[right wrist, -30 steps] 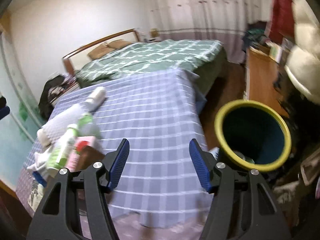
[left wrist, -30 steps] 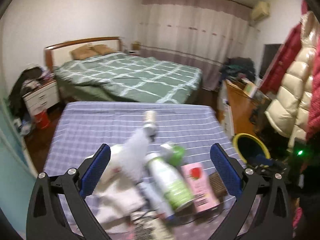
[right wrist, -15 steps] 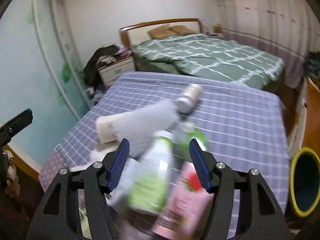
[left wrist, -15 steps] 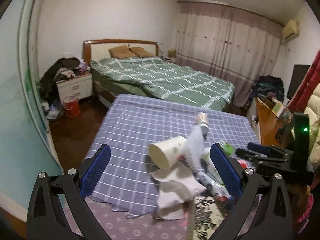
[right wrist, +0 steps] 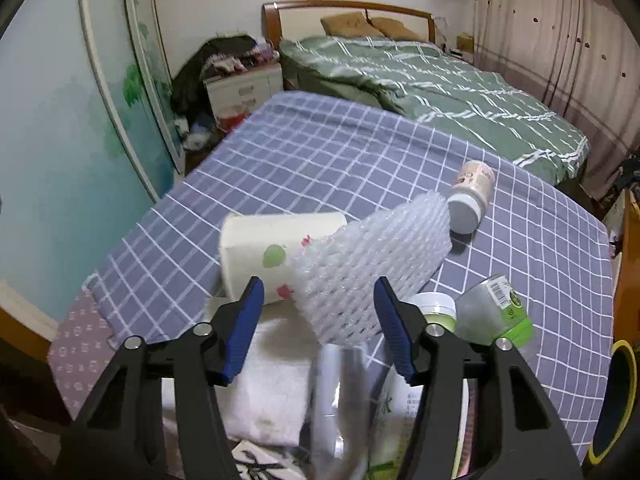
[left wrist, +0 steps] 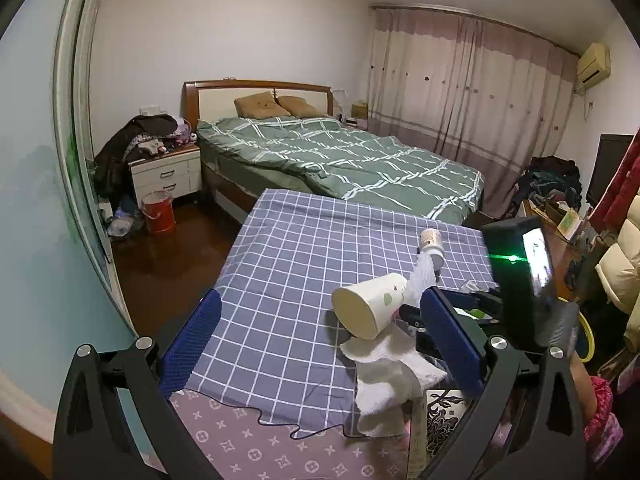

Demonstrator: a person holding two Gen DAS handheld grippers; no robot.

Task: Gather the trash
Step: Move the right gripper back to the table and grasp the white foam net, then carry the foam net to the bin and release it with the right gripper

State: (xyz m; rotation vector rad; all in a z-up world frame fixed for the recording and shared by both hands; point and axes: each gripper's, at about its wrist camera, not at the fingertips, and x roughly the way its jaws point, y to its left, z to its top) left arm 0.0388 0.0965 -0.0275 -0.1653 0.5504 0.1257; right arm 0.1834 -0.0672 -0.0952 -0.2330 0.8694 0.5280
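Note:
Trash lies piled on the near end of a checked table (left wrist: 296, 264). A tipped paper cup (left wrist: 370, 306) (right wrist: 272, 252) lies by a white foam net sleeve (right wrist: 372, 268) (left wrist: 422, 278). White tissue (left wrist: 390, 376) (right wrist: 268, 380) lies below them. A small tan bottle (right wrist: 472, 196) (left wrist: 432, 242) lies farther back. Green-labelled bottles (right wrist: 496, 314) lie at the right. My left gripper (left wrist: 320, 344) is open, left of the cup. My right gripper (right wrist: 318, 320) is open, with the foam sleeve between its fingers, and shows in the left wrist view (left wrist: 516, 284).
A yellow-rimmed bin (right wrist: 616, 400) stands on the floor right of the table. A green bed (left wrist: 340, 156) lies beyond the table. A nightstand (left wrist: 166, 174) and a red bucket (left wrist: 158, 212) stand at the left. A patterned carton (left wrist: 444, 412) lies at the table's near edge.
Both grippers have swung left from the bin side toward the trash pile. The right gripper has come down close over the foam sleeve and the cup.

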